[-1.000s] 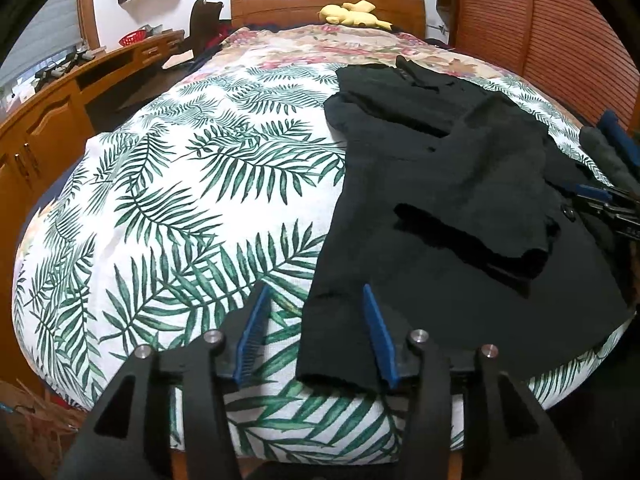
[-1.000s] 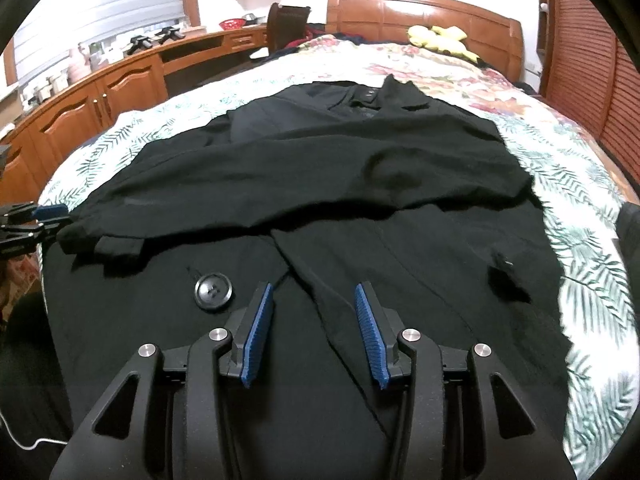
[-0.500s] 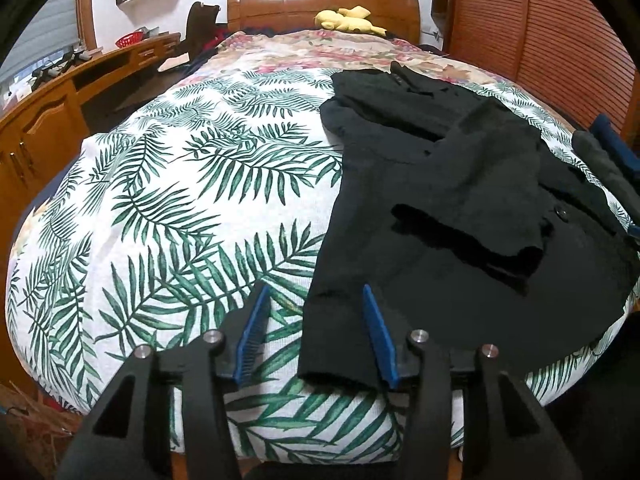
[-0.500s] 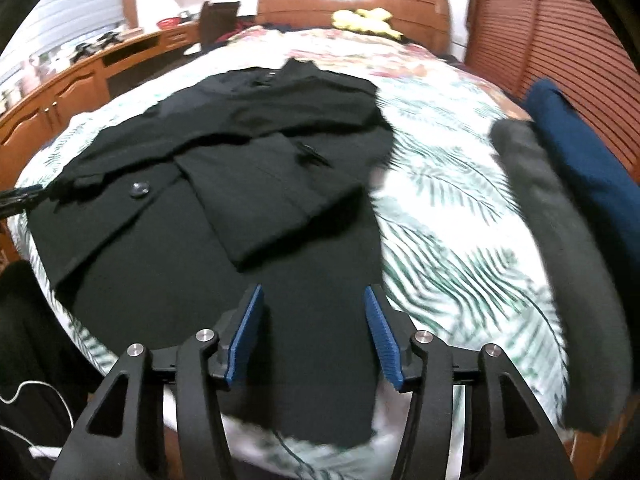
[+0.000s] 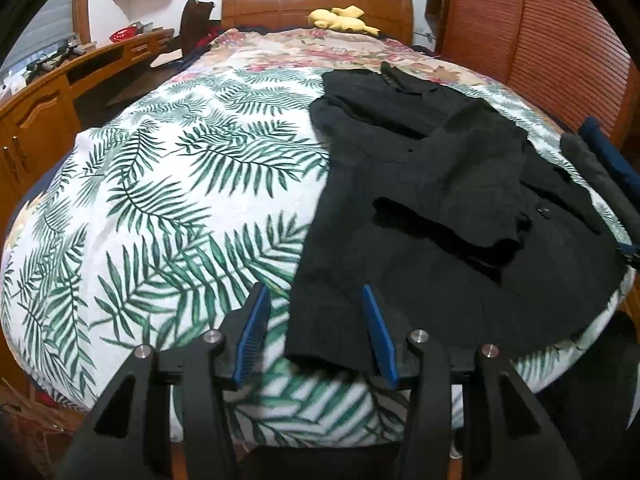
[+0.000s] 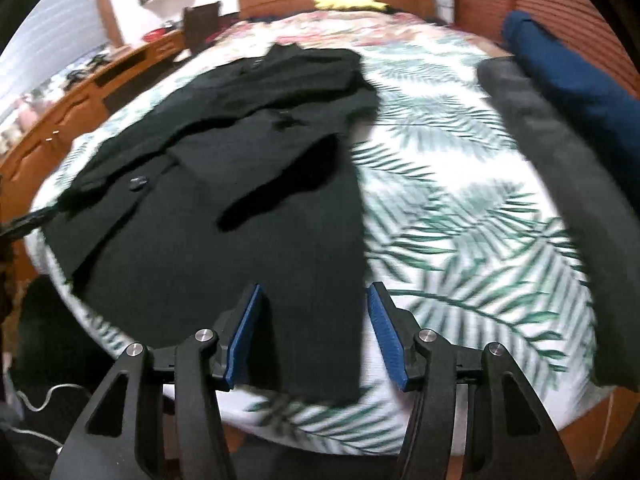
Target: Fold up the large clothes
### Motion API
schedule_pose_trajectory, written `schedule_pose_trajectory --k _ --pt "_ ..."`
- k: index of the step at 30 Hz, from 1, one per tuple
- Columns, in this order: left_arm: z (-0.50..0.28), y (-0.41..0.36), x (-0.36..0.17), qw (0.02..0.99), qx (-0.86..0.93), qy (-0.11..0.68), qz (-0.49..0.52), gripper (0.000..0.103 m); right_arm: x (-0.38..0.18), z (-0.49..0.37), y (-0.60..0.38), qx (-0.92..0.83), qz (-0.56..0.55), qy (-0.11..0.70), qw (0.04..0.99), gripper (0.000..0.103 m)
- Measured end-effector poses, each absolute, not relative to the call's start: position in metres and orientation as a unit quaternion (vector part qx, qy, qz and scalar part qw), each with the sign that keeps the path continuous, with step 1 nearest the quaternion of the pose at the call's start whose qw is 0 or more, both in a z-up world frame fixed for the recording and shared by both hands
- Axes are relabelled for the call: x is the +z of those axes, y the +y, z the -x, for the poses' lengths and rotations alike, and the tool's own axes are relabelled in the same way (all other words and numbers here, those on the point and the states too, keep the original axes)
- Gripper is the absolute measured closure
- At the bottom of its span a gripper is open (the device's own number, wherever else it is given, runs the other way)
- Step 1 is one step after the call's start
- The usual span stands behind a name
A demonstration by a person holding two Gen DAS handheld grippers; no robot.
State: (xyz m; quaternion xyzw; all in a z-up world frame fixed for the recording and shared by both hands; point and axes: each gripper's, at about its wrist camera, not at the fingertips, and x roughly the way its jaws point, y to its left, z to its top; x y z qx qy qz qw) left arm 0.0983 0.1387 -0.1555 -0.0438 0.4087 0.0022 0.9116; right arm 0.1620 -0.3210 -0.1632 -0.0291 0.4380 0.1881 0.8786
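right gripper (image 6: 316, 328) now swings right to coat (image 6: 248, 184) near hem corner | left gripper (image 5: 316, 328) at opposite corner | both spread, empty | we judge lengthwise fold next

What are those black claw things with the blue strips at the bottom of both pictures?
They are two hand-held grippers. The left gripper and the right gripper look alike: matte black angular frames with triangular cut-outs, round silver bolts at the joints, and two flat fingers faced with ribbed blue pads. No cables, markings or sleeves show.
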Motion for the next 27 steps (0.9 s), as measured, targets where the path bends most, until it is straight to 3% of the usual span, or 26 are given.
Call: schedule_pose_trajectory --k 4,19,23,27 --pt "-0.086 0.137 -0.154 0.912 -0.007 0.408 0.052 0.056 -0.157 -0.157 -0.307 0.213 0.032 0.429 0.877 0.054" --pt "-0.071 0.138 -0.155 0.915 -0.028 0.394 0.078 0.056 -0.164 -0.147 -0.298 0.213 0.042 0.431 0.876 0.055" --pt "-0.074 0.137 -0.150 0.921 -0.034 0.378 0.088 0.068 -0.162 -0.147 -0.296 0.221 0.035 0.421 0.879 0.063" --pt "-0.077 0.138 -0.149 0.923 -0.028 0.374 0.090 0.069 -0.162 -0.149 -0.296 0.226 0.023 0.418 0.880 0.067"
